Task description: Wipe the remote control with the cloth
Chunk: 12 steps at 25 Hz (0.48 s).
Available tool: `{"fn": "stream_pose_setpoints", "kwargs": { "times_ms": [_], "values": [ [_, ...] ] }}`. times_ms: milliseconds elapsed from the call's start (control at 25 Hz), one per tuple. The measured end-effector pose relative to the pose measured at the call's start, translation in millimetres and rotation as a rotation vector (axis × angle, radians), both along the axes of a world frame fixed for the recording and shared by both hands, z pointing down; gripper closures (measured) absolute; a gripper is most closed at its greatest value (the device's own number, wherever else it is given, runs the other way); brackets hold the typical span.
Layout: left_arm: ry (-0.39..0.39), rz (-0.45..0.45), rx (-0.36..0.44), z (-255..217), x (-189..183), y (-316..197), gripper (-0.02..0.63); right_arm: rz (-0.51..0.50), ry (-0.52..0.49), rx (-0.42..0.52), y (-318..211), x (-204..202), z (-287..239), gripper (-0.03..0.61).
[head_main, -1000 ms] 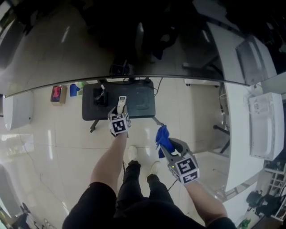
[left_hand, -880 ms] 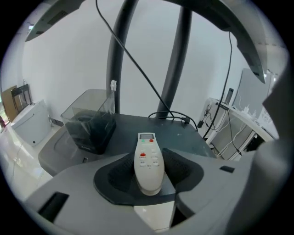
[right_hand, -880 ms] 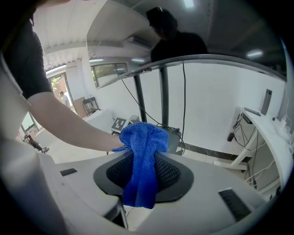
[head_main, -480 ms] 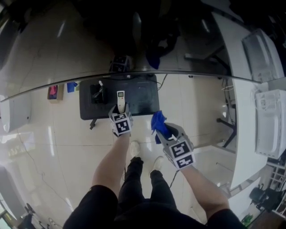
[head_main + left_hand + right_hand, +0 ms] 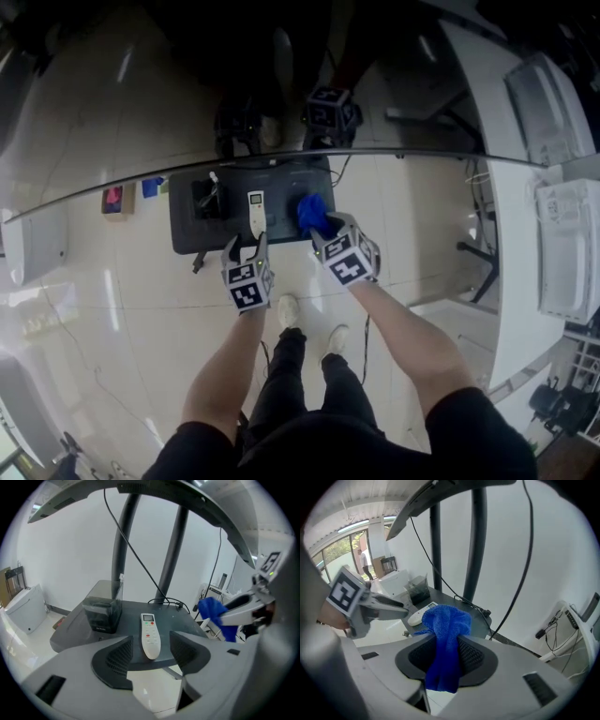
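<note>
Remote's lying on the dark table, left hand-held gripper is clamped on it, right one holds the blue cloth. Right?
Not clamped: the left gripper view shows the jaws of the left hand-held gripper opening, pads clear of the remote. The rest holds: it lies on the dark table, and the right hand-held gripper holds the blue cloth.

Dark table (image 5: 286,192) (remote control (image 5: 255,212), black box (image 5: 207,198))

Both arms reach forward. The left gripper (image 5: 247,246) is opening its jaws, pads touching nothing; the right gripper (image 5: 320,231) clamps the cloth (image 5: 308,210).
</note>
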<state>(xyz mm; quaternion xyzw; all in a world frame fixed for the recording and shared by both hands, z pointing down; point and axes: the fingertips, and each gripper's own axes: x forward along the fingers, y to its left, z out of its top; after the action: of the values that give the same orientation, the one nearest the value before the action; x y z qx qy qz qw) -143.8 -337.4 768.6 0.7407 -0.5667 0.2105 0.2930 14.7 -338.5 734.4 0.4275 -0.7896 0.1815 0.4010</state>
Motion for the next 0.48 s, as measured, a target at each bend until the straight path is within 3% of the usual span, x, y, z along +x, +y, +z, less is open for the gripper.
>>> {"fn": "stream_pose_setpoints", "kwargs": {
  "times_ms": [240, 480],
  "values": [
    [0.066, 0.031, -0.003, -24.1, -9.6, 52.7, 0.364, -0.023, 0.107, -0.039, -35.5, -8.5, 55.5, 0.443],
    [0.072, 0.034, -0.004, -27.7, -14.3, 84.5, 0.364, -0.009, 0.144, -0.057, -45.3, -7.1, 88.4, 0.428]
  ]
}}
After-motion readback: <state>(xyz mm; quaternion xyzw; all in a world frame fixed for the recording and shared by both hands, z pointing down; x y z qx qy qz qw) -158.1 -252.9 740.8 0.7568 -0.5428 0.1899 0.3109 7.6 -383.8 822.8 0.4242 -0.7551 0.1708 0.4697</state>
